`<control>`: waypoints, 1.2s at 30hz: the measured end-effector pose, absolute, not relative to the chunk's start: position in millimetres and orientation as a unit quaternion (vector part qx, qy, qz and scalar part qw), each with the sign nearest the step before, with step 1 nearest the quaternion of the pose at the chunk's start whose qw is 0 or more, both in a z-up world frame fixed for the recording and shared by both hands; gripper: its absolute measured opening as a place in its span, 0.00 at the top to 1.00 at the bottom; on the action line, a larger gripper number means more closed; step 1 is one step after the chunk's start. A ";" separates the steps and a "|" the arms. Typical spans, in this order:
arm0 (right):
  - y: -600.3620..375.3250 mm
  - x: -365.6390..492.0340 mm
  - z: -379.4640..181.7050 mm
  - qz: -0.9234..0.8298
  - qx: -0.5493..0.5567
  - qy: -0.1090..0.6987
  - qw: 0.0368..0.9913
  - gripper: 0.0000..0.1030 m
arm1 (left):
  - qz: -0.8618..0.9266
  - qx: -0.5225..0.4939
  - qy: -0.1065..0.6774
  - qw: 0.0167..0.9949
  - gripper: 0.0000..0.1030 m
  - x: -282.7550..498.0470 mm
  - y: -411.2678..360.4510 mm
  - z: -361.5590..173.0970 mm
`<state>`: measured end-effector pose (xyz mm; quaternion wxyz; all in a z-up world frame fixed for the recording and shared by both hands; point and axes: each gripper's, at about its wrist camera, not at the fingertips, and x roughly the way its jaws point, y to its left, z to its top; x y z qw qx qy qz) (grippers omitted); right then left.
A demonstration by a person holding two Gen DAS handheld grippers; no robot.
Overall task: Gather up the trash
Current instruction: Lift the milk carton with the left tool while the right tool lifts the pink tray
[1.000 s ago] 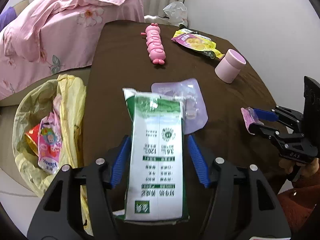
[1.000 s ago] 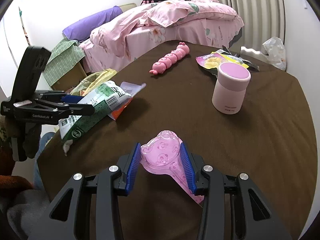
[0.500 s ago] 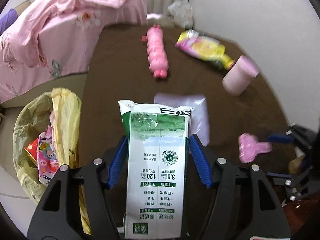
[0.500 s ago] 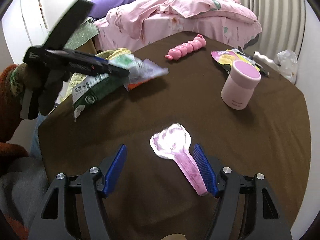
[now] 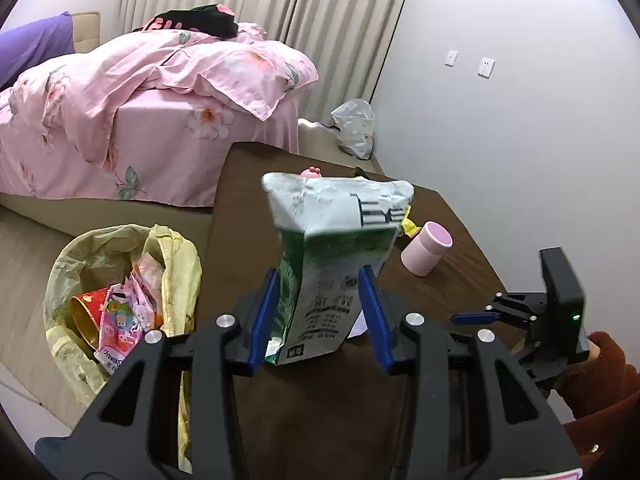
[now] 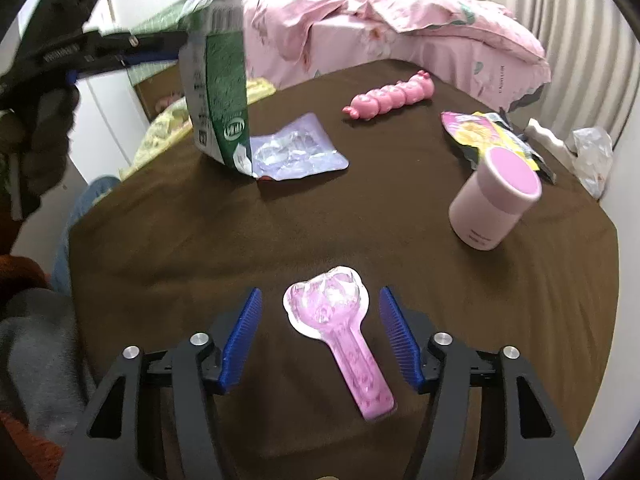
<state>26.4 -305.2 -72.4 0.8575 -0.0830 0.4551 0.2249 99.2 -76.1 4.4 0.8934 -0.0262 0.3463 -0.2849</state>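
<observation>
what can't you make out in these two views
- Left wrist view: the green and white bag hides most of the pink caterpillar toy and the yellow wrapper.
- Left wrist view: the yellow bin bag hides its deeper contents.
- Right wrist view: print on the pink cup is too small.

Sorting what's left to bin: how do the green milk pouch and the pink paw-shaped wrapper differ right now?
The green milk pouch is lifted off the table between the left tool's closing pads; the pink paw-shaped wrapper lies flat, untouched between the right tool's pads. The pouch is opaque, printed; the wrapper is translucent. Both look like empty packaging.
</observation>
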 end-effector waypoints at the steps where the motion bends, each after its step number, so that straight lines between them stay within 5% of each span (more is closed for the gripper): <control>1: -303.0 27.8 -74.9 0.225 -0.090 0.459 0.855 0.48 | -0.284 -0.026 0.345 0.894 0.64 98.8 -74.4 4.1; 5: -298.3 31.8 -83.8 0.221 -0.109 0.471 0.847 0.49 | -0.283 -0.025 0.349 0.893 0.64 101.5 -71.4 -0.9; 9: -304.4 31.2 -87.1 0.226 -0.081 0.478 0.845 0.62 | -0.278 -0.032 0.363 0.889 0.63 106.4 -71.0 -10.7; 19: -339.8 31.4 -66.5 0.196 0.037 0.432 0.879 0.63 | -0.227 -0.036 0.425 0.875 0.29 166.3 -91.7 -40.2; 36: -355.2 31.7 -78.3 0.167 0.079 0.423 0.887 0.63 | -0.149 0.058 0.509 0.846 0.32 258.4 -162.8 -87.0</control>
